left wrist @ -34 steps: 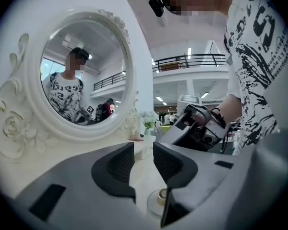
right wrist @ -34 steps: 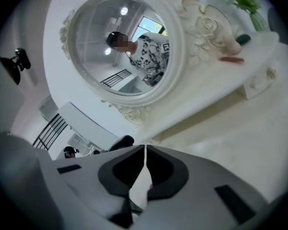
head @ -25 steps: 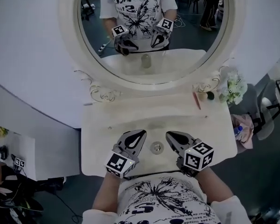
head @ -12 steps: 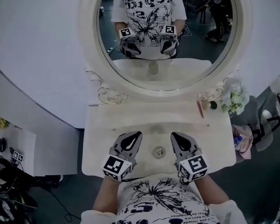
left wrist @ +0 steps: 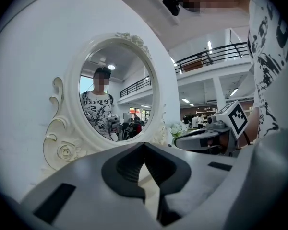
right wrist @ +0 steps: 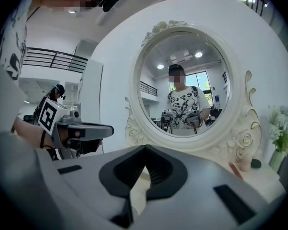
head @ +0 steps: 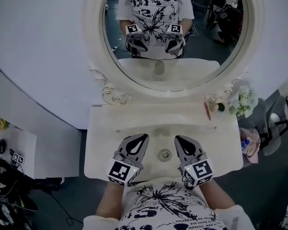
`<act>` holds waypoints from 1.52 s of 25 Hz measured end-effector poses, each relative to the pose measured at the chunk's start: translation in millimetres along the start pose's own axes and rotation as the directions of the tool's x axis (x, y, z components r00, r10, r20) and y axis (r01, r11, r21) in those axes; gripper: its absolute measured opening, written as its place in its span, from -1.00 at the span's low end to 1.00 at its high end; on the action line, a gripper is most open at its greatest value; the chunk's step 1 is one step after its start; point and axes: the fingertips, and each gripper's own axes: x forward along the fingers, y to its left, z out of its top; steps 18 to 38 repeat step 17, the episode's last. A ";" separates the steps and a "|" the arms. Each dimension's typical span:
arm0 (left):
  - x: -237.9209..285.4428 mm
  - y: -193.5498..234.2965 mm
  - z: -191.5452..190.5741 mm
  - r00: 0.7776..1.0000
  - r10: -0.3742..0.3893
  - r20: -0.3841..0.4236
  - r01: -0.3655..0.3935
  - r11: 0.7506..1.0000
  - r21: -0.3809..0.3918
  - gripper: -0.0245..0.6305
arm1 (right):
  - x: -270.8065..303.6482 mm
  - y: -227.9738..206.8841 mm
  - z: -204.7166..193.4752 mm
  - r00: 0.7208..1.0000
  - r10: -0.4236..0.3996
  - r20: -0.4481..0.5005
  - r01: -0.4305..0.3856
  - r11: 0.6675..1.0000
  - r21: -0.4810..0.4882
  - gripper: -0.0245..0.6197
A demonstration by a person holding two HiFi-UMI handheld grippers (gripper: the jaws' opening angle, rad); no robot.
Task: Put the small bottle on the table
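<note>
A small bottle [head: 164,154] stands upright on the white dressing table [head: 134,121], near its front edge, seen from above as a round cap. My left gripper [head: 144,137] hovers just left of it and my right gripper [head: 177,139] just right of it, neither touching it. Both are shut with nothing between the jaws, as the left gripper [left wrist: 143,145] and right gripper [right wrist: 145,149] show in their own views. The bottle is hidden in both gripper views. The mirror shows the bottle's reflection [head: 159,67].
A large oval mirror [head: 173,37] in an ornate white frame rises at the table's back. At the back right lie a pink stick [head: 207,110] and a small dark pot [head: 221,107], with white flowers [head: 243,99] beyond. The table's front edge meets the person's shirt.
The head view has shifted so the mirror sits more centred. Both grippers stay shut on either side of the bottle, which has not moved on the table.
</note>
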 end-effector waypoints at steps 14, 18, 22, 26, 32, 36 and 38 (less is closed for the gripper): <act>-7.2 -6.9 5.9 1.000 0.027 0.015 -0.027 1.000 -0.011 -0.86 | -8.0 9.3 5.3 1.000 -0.008 0.019 0.009 0.999 -0.048 -0.87; -10.1 -5.3 7.5 0.999 0.044 0.025 -0.044 0.999 -0.017 -0.86 | -8.2 12.8 6.1 1.000 -0.003 0.018 0.004 0.998 -0.064 -0.87; -10.1 -5.3 7.5 0.999 0.044 0.025 -0.044 0.999 -0.017 -0.86 | -8.2 12.8 6.1 1.000 -0.003 0.018 0.004 0.998 -0.064 -0.87; -10.1 -5.3 7.5 0.999 0.044 0.025 -0.044 0.999 -0.017 -0.86 | -8.2 12.8 6.1 1.000 -0.003 0.018 0.004 0.998 -0.064 -0.87; -10.1 -5.3 7.5 0.999 0.044 0.025 -0.044 0.999 -0.017 -0.86 | -8.2 12.8 6.1 1.000 -0.003 0.018 0.004 0.998 -0.064 -0.87; -10.1 -5.3 7.5 0.999 0.044 0.025 -0.044 0.999 -0.017 -0.86 | -8.2 12.8 6.1 1.000 -0.003 0.018 0.004 0.998 -0.064 -0.87; -10.1 -5.3 7.5 0.999 0.044 0.025 -0.044 0.999 -0.017 -0.86 | -8.2 12.8 6.1 1.000 -0.003 0.018 0.004 0.998 -0.064 -0.87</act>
